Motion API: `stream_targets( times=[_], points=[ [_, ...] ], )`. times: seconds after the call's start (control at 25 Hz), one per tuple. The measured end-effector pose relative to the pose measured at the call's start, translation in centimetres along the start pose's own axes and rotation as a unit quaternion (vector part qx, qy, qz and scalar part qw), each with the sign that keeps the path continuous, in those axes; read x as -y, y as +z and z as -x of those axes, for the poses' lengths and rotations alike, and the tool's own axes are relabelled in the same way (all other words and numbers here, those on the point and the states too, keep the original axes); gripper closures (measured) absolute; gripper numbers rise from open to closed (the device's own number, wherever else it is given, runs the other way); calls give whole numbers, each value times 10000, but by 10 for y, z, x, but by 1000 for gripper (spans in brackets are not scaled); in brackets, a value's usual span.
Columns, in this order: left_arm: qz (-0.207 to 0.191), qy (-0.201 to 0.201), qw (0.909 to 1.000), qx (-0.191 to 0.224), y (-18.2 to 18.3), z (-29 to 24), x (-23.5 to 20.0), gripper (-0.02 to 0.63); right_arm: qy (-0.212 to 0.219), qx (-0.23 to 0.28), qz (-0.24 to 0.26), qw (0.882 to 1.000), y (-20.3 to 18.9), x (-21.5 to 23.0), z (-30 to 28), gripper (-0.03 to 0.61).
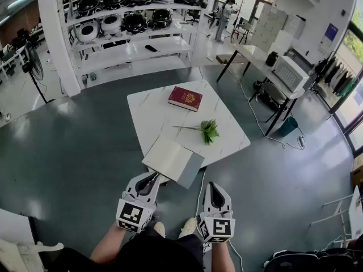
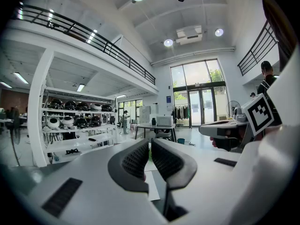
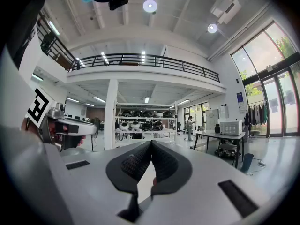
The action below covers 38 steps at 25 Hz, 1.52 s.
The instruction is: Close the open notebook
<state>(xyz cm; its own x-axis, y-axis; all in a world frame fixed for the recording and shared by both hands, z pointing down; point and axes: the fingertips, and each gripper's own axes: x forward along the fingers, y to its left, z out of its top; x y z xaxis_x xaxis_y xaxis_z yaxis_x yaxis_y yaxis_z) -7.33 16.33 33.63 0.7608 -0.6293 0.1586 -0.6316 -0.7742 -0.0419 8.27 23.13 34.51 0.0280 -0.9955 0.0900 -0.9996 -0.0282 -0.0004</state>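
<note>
Open hall, white worktop [image 1: 153, 112] | notebook [image 1: 172, 158] lies over the near edge, pale pages up, seemingly open though its fold is hard to read | left hand-held gripper [image 1: 152, 179] just short of it, jaws pinched nearly together on nothing, probably placed to reach a cover | right hand-held gripper [image 1: 216, 191] clenched empty, held off the worktop.

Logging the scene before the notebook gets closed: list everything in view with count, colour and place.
table: one, white marbled, centre.
open notebook: one, white pages, table's near corner.
book: one, red, closed, table's far side.
plant sprig: one, green, table's right half.
shelf rack: one, white, behind table, holding round black-and-white units.
side table: one, far right, white box on it.
left gripper: white, jaws almost together, empty, near notebook.
right gripper: white, jaws shut, empty.
</note>
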Motion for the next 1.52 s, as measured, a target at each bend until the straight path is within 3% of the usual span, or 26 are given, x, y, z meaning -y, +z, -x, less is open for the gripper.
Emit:
stream_targets(
  times=[0.72,1.52],
  points=[
    [-86,-273,9995,-120,-10,4,1,578,-341,-41,-113,9993,-11,-6,12,561],
    [115,-163,9981,-590,-40,-92,-11,578,-92,-522,-396,9978,-57,48,-70,561]
  ],
)
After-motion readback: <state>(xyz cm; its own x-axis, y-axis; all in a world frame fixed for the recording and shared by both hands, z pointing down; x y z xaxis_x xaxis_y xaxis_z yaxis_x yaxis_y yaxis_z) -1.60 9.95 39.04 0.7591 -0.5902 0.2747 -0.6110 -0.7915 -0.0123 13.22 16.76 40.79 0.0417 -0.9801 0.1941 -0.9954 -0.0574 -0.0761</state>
